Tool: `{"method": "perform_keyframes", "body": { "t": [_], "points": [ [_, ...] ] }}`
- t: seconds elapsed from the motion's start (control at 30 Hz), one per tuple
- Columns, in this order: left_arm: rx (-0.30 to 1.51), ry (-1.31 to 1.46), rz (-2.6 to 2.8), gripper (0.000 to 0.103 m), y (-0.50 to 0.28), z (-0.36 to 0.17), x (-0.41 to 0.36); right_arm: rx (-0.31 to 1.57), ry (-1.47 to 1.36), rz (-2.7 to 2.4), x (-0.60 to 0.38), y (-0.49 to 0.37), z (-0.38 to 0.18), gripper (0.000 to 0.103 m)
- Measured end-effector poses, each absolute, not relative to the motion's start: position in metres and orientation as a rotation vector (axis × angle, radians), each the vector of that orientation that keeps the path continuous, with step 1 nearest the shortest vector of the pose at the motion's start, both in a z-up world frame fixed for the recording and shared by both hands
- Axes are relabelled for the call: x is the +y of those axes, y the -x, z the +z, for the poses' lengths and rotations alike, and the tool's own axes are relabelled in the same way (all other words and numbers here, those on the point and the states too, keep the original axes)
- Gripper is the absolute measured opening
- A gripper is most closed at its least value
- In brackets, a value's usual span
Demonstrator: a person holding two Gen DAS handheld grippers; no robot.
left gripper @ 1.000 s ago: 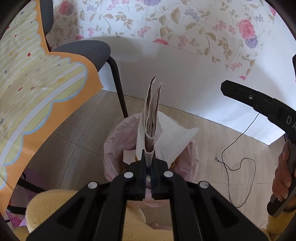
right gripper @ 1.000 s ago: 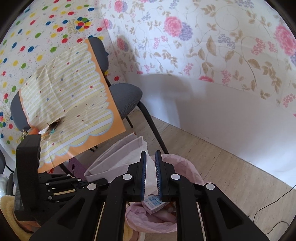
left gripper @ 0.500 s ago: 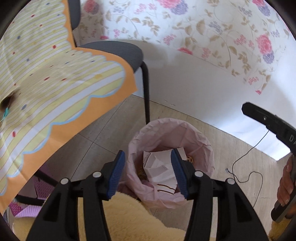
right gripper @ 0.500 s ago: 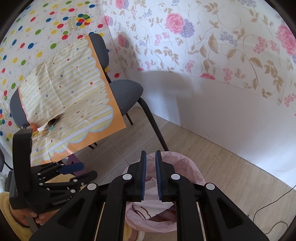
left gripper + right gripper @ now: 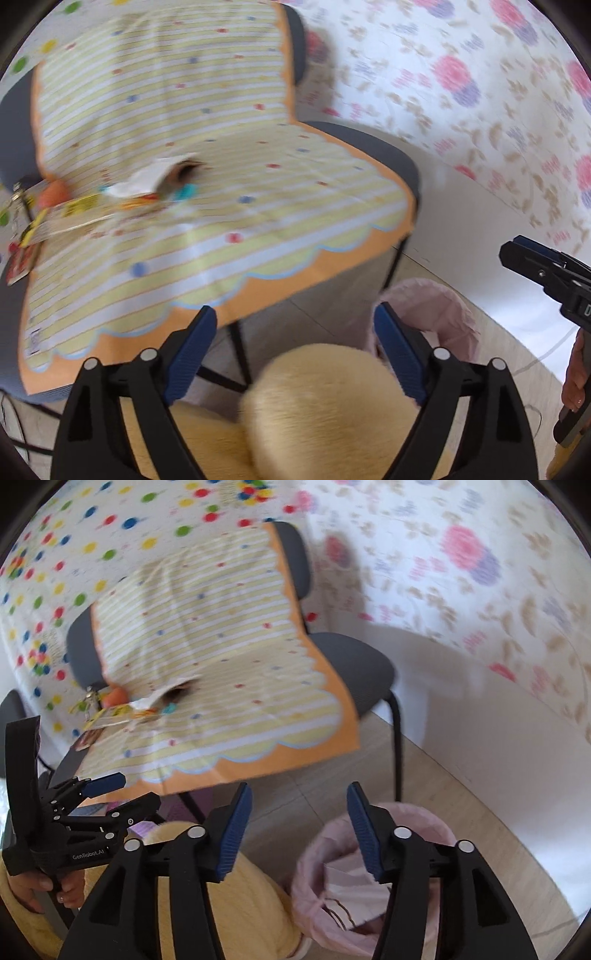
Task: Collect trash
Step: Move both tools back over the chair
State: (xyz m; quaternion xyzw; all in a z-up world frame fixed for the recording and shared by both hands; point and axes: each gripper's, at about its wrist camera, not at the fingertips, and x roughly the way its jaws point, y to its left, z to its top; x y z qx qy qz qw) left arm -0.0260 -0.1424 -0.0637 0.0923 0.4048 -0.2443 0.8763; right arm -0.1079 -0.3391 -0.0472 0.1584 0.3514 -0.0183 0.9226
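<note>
A pink-lined bin (image 5: 424, 823) stands on the floor with a white paper bag (image 5: 351, 890) lying in it; the left wrist view shows only its rim (image 5: 443, 314). A blurred heap of wrappers and scraps (image 5: 122, 192) lies on the yellow-striped tablecloth (image 5: 221, 110), also in the right wrist view as the heap (image 5: 147, 701). My left gripper (image 5: 293, 321) is opening, its jaws wide apart with nothing between them. My right gripper (image 5: 299, 794) is opening too, empty, above the bin's left side. Both hang over the person's fleecy yellow lap (image 5: 325, 398).
A grey chair (image 5: 351, 664) stands between the table and the floral wall, one black leg (image 5: 397, 746) beside the bin. The orange cloth edge (image 5: 295, 764) overhangs the floor. The left gripper (image 5: 129, 790) shows at the left, held by a hand.
The folded paper left my left gripper and lies in the bin. Both pairs of jaws have spread apart. Both views have swung up and left from the bin toward the table.
</note>
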Motion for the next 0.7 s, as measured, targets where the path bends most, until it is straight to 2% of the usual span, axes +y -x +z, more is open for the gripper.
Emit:
{"method": "perform_keyframes", "body": {
  "t": [0.4, 0.7],
  "points": [
    [0.793, -0.058, -0.156, 0.089, -0.023, -0.045, -0.006, 0.702, -0.084, 0.206, -0.227, -0.005, -0.013, 0.060],
    [0.809, 0.007, -0.061, 0.089, -0.057, -0.047, 0.046, 0.735, -0.055, 0.302, -0.166, -0.077, -0.018, 0.059]
  ]
}}
